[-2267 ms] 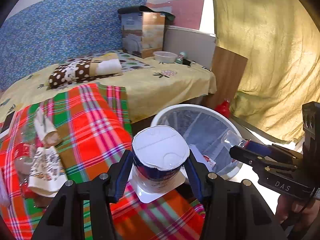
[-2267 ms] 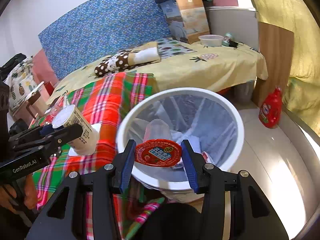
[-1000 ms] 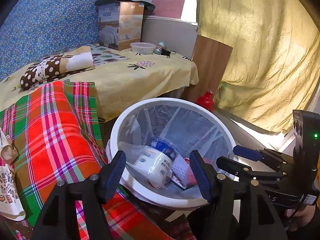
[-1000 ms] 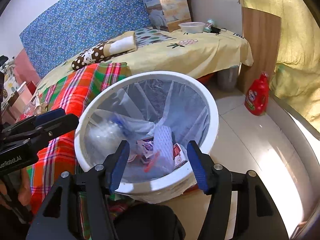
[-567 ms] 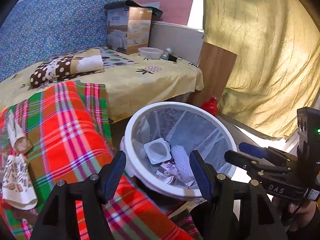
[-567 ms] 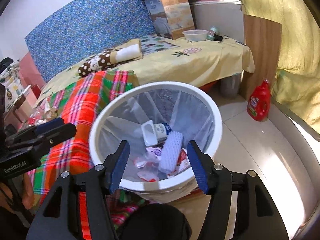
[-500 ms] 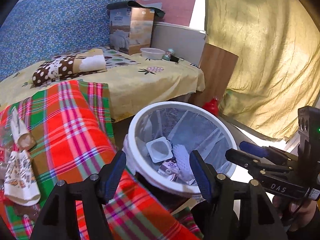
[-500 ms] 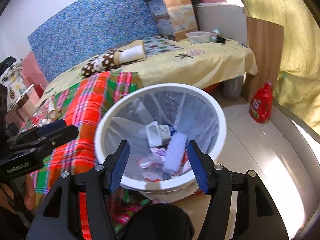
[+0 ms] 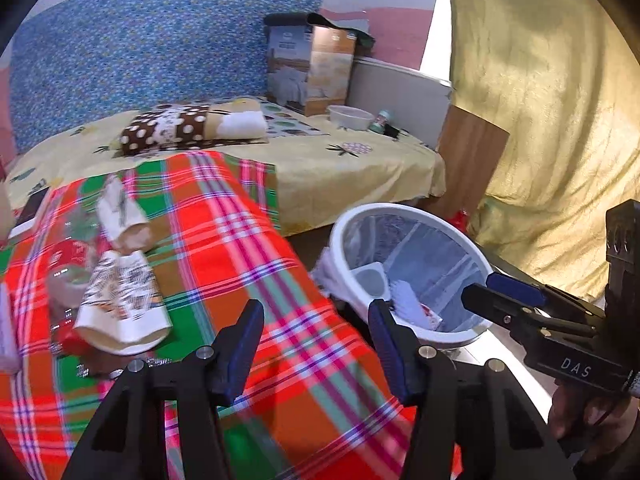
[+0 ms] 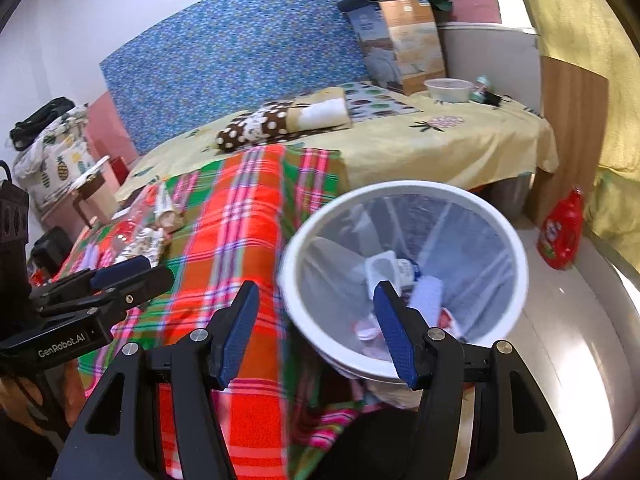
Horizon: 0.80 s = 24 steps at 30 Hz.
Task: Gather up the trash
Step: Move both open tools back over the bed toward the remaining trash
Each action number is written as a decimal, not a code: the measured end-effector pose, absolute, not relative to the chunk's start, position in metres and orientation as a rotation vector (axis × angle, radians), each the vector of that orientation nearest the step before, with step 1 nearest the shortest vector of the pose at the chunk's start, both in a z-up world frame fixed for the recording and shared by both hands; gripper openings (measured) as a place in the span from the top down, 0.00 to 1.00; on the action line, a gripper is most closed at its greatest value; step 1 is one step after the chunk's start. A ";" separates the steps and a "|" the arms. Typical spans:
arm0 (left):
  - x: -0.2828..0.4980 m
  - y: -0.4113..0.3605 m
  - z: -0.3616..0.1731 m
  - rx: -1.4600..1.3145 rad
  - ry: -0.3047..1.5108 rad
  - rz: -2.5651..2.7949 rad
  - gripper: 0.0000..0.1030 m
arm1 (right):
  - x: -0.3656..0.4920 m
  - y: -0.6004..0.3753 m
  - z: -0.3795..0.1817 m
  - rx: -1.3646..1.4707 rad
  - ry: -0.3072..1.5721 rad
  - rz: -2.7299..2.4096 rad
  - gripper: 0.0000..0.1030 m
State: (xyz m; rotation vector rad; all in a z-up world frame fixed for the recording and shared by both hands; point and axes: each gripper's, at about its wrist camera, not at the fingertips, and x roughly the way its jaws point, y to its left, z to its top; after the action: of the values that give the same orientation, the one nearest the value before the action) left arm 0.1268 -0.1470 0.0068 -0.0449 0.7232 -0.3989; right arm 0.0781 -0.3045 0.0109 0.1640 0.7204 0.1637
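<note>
A white trash bin [image 9: 404,220] [image 10: 404,194] with a clear liner stands on the floor beside the bed. It holds a white yogurt cup [image 10: 390,268], a pale ribbed wrapper [image 10: 428,294] and other scraps. More trash lies on the red plaid blanket [image 9: 224,240]: a patterned paper cup [image 9: 120,304], a crumpled paper cone [image 9: 124,216] and clear plastic with red packaging [image 9: 68,264]. My left gripper [image 9: 316,322] is open and empty over the blanket's edge. My right gripper [image 10: 314,308] is open and empty at the bin's near-left rim.
A yellow bedsheet [image 10: 420,144] covers the bed, with a polka-dot pillow [image 9: 176,128], a cardboard box [image 9: 312,68] and a white bowl [image 9: 350,116] at the back. A red detergent bottle [image 10: 562,232] stands on the white floor. A yellow curtain [image 9: 540,120] hangs at the right.
Both grippers dropped their items into the bin and opened. They have since swung left, away from the bin and toward the plaid blanket with its trash.
</note>
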 end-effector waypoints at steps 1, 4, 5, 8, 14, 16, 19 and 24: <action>0.124 -0.140 0.008 -0.049 0.716 -0.380 0.48 | 0.079 -0.301 0.011 0.159 0.728 0.170 0.41; 0.119 -0.125 0.011 -0.060 0.706 -0.345 0.51 | 0.082 -0.290 0.011 0.152 0.737 0.205 0.41; 0.117 -0.121 0.010 -0.059 0.703 -0.332 0.52 | 0.081 -0.286 0.011 0.151 0.739 0.214 0.41; 0.111 -0.107 0.010 -0.063 0.697 -0.303 0.55 | 0.080 -0.276 0.013 0.158 0.740 0.253 0.41; 0.098 -0.082 0.011 -0.075 0.688 -0.241 0.55 | 0.079 -0.249 0.013 0.131 0.748 0.341 0.45; 0.094 -0.072 0.010 -0.079 0.686 -0.216 0.55 | 0.079 -0.241 0.014 0.128 0.752 0.368 0.45; 0.089 -0.060 0.010 -0.086 0.683 -0.183 0.55 | 0.080 -0.230 0.013 0.125 0.762 0.407 0.45; 0.084 -0.035 0.008 -0.099 0.680 -0.121 0.55 | 0.086 -0.212 0.012 0.116 0.776 0.448 0.45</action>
State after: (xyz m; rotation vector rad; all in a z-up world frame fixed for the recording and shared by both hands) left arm 0.0835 -0.0350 0.0075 -0.0992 0.6804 -0.1206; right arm 0.0856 -0.2124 0.0125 0.1162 0.7755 0.4480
